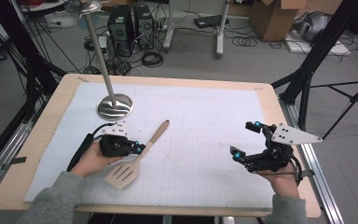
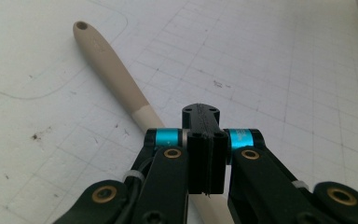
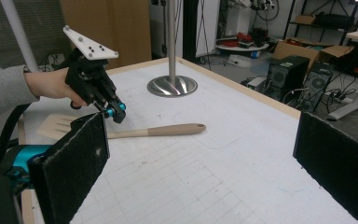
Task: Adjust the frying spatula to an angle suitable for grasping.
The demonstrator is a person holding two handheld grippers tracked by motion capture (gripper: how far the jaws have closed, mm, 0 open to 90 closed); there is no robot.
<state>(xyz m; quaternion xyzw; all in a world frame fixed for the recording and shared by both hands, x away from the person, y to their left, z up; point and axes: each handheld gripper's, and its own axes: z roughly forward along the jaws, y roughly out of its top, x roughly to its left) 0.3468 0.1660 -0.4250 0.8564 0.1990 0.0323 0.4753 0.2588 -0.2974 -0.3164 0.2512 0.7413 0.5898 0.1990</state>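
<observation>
Nearest the high camera, two grey sleeves [image 1: 51,203] came in from the bottom edge, each hand carrying a gripper over the white gridded mat [image 1: 200,116] on the wooden table [image 1: 37,140]. With the spatula [image 1: 137,156] as the landmark: it lay flat on the mat, its slotted blade toward the person and its tan handle pointing away toward the round metal stand base [image 1: 115,106]. Right above the spatula's handle, just past the blade, sat the left gripper [image 1: 140,148]; in its own view its jaws were pressed together, pad against pad, with the handle running beneath them. I could not tell whether they touched the handle. Well to the right of the spatula, the right gripper [image 1: 247,138] hovered with its jaws spread wide apart and nothing between them.
</observation>
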